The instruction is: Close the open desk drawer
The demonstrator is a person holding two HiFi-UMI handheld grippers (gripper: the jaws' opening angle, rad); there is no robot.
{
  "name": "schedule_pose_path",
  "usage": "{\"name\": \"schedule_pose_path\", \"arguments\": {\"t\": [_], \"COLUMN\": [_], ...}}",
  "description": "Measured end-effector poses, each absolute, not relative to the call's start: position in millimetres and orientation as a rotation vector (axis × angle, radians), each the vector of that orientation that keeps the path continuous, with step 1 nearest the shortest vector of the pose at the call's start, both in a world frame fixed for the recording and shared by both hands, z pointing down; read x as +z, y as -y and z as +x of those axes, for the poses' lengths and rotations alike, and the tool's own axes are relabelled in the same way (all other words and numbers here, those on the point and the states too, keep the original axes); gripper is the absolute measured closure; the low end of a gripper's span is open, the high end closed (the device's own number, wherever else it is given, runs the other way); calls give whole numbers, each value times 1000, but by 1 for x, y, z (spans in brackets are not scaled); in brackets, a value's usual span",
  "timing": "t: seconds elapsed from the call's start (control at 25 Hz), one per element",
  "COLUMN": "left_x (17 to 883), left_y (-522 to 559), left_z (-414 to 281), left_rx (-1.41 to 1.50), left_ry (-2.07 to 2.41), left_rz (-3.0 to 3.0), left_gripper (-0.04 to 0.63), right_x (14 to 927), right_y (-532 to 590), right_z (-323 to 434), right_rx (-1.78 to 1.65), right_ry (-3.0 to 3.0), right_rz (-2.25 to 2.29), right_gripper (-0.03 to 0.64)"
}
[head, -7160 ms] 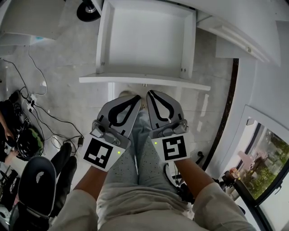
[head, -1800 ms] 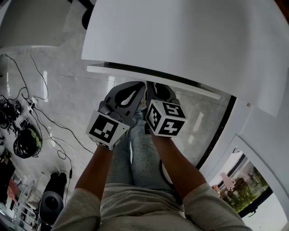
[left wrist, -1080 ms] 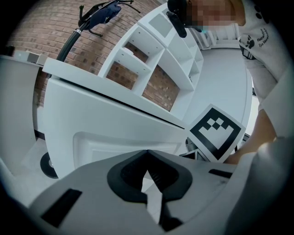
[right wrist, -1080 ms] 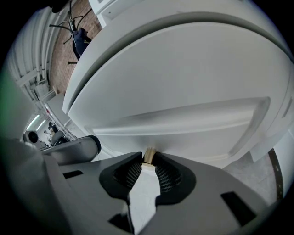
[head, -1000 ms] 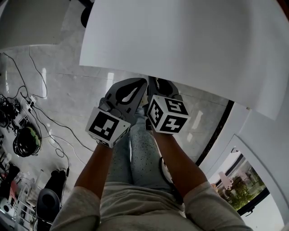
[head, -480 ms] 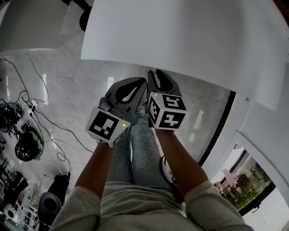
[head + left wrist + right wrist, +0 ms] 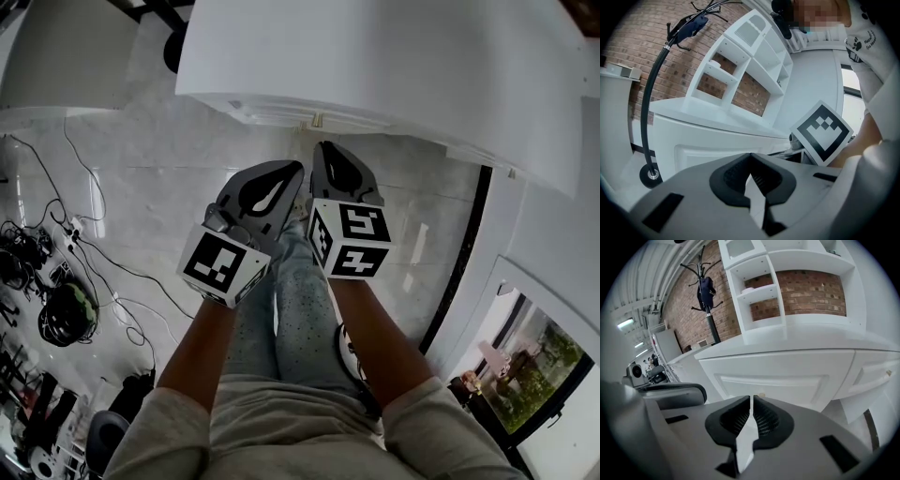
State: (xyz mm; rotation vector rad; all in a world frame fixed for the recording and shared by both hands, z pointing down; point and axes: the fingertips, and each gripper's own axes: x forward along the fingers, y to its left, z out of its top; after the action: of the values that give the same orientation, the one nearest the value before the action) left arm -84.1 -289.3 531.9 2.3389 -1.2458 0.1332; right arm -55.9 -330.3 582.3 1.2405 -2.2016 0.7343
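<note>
— What's closest in?

— The person's jeans (image 7: 302, 309) above a pale marble floor (image 7: 141, 178), with loose cables (image 7: 89, 248) lying off to the left in the head view. Both forearms reach forward, side by side.

— And the claws?

— The left claw (image 7: 750, 157) is empty, its tips pressed together. The right claw (image 7: 751, 400) is closing. Only a thin slit is left between its ribbed pads, and nothing is in it. Its marker cube (image 7: 349, 239) faces up at the head camera. Both claws hang in the air, apart from the furniture.

— Where's the drawer?

— Just beyond the claw tips. The drawer (image 7: 773, 379) is pushed in, its panelled white front flush under the edge of the desk (image 7: 394, 56) and level with the neighbouring front on its right. A small knob (image 7: 761, 394) sits low on the front, right above the right claw's tips in that claw's view.

— Farther back?

— A white shelf unit (image 7: 787, 284) stands on the desk against a brick wall (image 7: 815, 291). A black coat stand (image 7: 708, 296) with something dark hanging on it stands to the left.
</note>
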Motion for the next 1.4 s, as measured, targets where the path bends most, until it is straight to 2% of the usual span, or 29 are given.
{"name": "schedule_pose_path", "arguments": {"t": [0.8, 1.4], "left_x": [434, 305], "left_y": [187, 135], "left_z": [-79, -101], "left_rx": [95, 42], "left_ry": [1243, 1324], "left_rz": [2464, 2554], "left_gripper": [578, 578], "right_x": [451, 296], "right_y": [237, 171], "right_z": [-37, -36], "right_rx": [560, 289], "right_ry": [2364, 2493], "right_rz": [1318, 1319], "right_gripper": [588, 588]}}
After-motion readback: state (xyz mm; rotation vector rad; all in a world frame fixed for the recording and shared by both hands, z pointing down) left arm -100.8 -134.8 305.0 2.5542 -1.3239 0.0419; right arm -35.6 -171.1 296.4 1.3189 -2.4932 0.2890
